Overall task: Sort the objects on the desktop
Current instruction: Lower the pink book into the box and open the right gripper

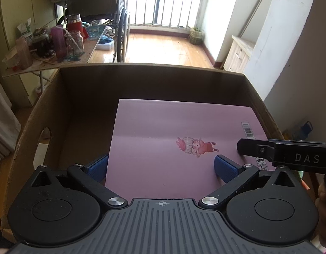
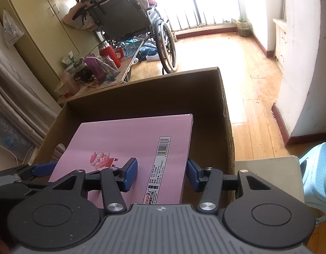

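A pink notebook point(image 1: 163, 127) point(image 2: 125, 139) with a cartoon figure and a barcode label hangs tilted inside an open cardboard box point(image 1: 141, 66) point(image 2: 141, 78). My left gripper point(image 1: 160, 167) holds its near left part, the left pad under the edge and the right pad on top. My right gripper point(image 2: 160, 175) holds the near right part, its left pad on the cover and its right pad tucked under the right edge. In the left wrist view one of the right gripper's fingers point(image 1: 249, 148) lies on the cover. A blue left finger point(image 2: 44, 167) reaches under the book.
The box walls rise on all sides of the book, with a hand hole point(image 1: 45, 133) in the left wall. Beyond the box stand a side table with jars point(image 1: 53, 42), a wheelchair point(image 1: 99, 6) and wooden floor. A beige surface point(image 2: 268, 175) and a pale blue stool point(image 2: 317, 169) lie to the right.
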### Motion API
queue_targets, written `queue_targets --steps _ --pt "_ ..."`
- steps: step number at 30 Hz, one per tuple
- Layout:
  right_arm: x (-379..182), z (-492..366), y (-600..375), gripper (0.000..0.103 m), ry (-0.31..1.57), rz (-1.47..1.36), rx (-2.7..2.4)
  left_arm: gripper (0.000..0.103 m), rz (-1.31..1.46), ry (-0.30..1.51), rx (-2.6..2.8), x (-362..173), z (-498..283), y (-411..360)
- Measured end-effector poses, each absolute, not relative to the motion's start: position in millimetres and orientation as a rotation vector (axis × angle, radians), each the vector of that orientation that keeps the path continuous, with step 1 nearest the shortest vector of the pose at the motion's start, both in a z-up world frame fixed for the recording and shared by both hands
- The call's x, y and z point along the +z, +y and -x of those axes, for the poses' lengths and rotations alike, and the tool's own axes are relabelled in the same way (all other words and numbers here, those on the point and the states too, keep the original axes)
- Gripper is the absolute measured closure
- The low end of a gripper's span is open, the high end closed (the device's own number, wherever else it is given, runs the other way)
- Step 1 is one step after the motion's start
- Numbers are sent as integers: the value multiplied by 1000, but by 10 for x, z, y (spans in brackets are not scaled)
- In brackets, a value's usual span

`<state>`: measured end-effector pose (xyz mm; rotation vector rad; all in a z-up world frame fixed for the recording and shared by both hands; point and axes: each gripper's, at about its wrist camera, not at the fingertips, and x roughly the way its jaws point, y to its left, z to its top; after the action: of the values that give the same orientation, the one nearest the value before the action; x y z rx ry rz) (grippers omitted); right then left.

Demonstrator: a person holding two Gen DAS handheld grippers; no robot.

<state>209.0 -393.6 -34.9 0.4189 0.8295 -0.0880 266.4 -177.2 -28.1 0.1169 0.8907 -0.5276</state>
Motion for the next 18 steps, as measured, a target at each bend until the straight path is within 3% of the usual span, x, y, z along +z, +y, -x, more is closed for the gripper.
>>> queue_targets --steps 18 --pt "-384 -2144 -3941 48 835 -348 -156 0 -120 927 -519 -414 -2800 -1845"
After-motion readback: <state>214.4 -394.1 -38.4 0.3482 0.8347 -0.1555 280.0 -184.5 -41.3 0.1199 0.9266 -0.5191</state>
